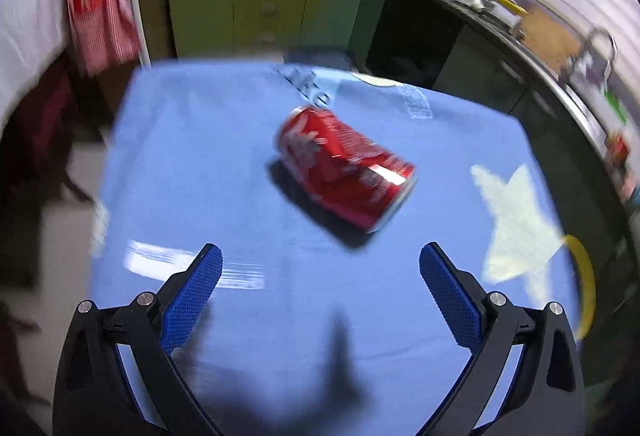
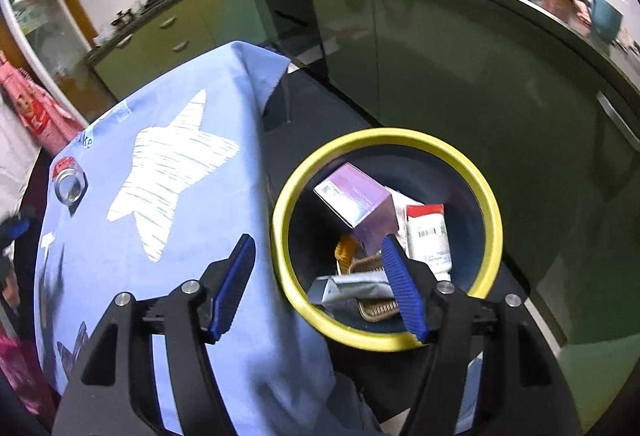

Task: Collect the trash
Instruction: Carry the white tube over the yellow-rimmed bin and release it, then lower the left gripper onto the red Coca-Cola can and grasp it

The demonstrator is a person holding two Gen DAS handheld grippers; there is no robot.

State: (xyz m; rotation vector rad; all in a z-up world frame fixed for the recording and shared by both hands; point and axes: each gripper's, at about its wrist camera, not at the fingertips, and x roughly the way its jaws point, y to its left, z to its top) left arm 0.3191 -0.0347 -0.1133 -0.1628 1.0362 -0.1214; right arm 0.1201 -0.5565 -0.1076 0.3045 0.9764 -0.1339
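On blue cloth [image 1: 224, 164] — red can [image 1: 344, 172], lettering blurred.

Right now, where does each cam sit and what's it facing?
Left wrist: on the left tool, looking down over the blue cloth at the red can; both blue fingers show, open.
Right wrist: on the right tool, above the yellow-rimmed bin of trash; fingers open.
Shared: can, cloth, white star, bin rim.

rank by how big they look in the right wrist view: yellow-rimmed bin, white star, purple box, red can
1. yellow-rimmed bin
2. white star
3. purple box
4. red can, though it lies farthest from the camera, so its rank is unsure.
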